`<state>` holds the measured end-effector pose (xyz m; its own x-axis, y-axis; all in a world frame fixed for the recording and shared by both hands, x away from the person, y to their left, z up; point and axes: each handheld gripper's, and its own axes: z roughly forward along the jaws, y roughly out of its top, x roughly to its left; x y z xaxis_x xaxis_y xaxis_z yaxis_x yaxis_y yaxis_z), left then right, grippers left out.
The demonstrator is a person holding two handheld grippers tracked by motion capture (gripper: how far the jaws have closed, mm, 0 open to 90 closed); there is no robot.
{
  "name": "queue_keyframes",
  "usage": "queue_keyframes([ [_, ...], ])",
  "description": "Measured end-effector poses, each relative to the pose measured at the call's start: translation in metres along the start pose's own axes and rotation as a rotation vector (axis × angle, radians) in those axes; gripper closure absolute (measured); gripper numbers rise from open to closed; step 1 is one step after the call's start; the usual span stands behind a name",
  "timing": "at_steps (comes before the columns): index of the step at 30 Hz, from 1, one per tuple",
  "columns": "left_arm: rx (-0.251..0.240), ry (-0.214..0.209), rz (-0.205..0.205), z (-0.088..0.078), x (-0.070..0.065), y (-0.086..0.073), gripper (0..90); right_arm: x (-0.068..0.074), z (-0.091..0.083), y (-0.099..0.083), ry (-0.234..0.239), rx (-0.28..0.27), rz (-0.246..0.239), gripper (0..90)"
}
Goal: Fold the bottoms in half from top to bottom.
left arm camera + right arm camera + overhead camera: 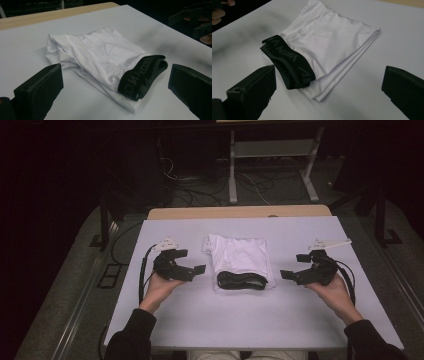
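Observation:
Folded white underwear (239,256) (100,58) (329,42) lies in the middle of the table, its black waistband (242,280) (142,75) (287,66) toward the person. To its left my left gripper (194,261) (115,90) is held open in a hand, jaws wide apart and empty, pointing at the garment. On the right, my right gripper (296,266) (329,92) is also open and empty, facing the garment from the other side. Neither touches the cloth.
The table's white surface (250,320) stretches around the garment, with a wooden strip (240,212) along its far edge. Beyond the table, a metal stand (272,165) and cables (200,190) sit on the dark floor.

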<state>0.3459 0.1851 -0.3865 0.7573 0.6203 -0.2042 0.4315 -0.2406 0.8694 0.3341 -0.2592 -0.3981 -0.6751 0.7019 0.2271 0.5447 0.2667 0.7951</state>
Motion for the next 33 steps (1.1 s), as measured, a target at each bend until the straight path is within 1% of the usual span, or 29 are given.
queue_keyframes([
  [2,-0.009,0.009,0.011,-0.003,-0.004,-0.003,0.0,0.001,-0.002,-0.004,-0.002,0.0,0.001,0.0],
  [3,-0.015,0.005,0.007,-0.004,-0.006,-0.006,0.0,0.002,-0.004,-0.007,-0.004,0.002,0.003,0.0],
  [8,-0.007,0.003,0.024,-0.01,-0.013,-0.017,0.0,0.004,-0.01,-0.02,-0.011,0.005,0.004,0.0],
  [11,0.004,0.011,0.018,-0.012,-0.013,-0.024,0.0,0.005,-0.013,-0.027,-0.021,0.004,0.009,0.0],
  [17,-0.007,0.02,-0.005,-0.018,-0.011,-0.039,0.0,0.008,-0.019,-0.039,-0.034,0.004,0.005,0.0],
  [19,-0.005,0.017,-0.007,-0.02,-0.011,-0.043,0.0,0.009,-0.02,-0.043,-0.033,0.005,0.003,0.0],
  [22,-0.018,0.022,-0.008,-0.025,-0.012,-0.049,0.0,0.009,-0.022,-0.05,-0.042,0.007,0.001,0.0],
  [24,-0.016,0.023,-0.009,-0.027,-0.013,-0.054,0.0,0.01,-0.024,-0.053,-0.051,0.003,-0.003,0.0],
  [29,-0.013,0.042,-0.005,-0.035,-0.014,-0.064,0.0,0.011,-0.029,-0.064,-0.055,0.001,0.002,0.0],
  [31,-0.015,0.045,-0.011,-0.037,-0.014,-0.067,0.0,0.012,-0.03,-0.068,-0.06,0.003,0.001,0.0],
  [33,-0.005,0.037,-0.021,-0.038,-0.014,-0.071,0.0,0.013,-0.031,-0.072,-0.07,-0.003,-0.002,0.0],
])
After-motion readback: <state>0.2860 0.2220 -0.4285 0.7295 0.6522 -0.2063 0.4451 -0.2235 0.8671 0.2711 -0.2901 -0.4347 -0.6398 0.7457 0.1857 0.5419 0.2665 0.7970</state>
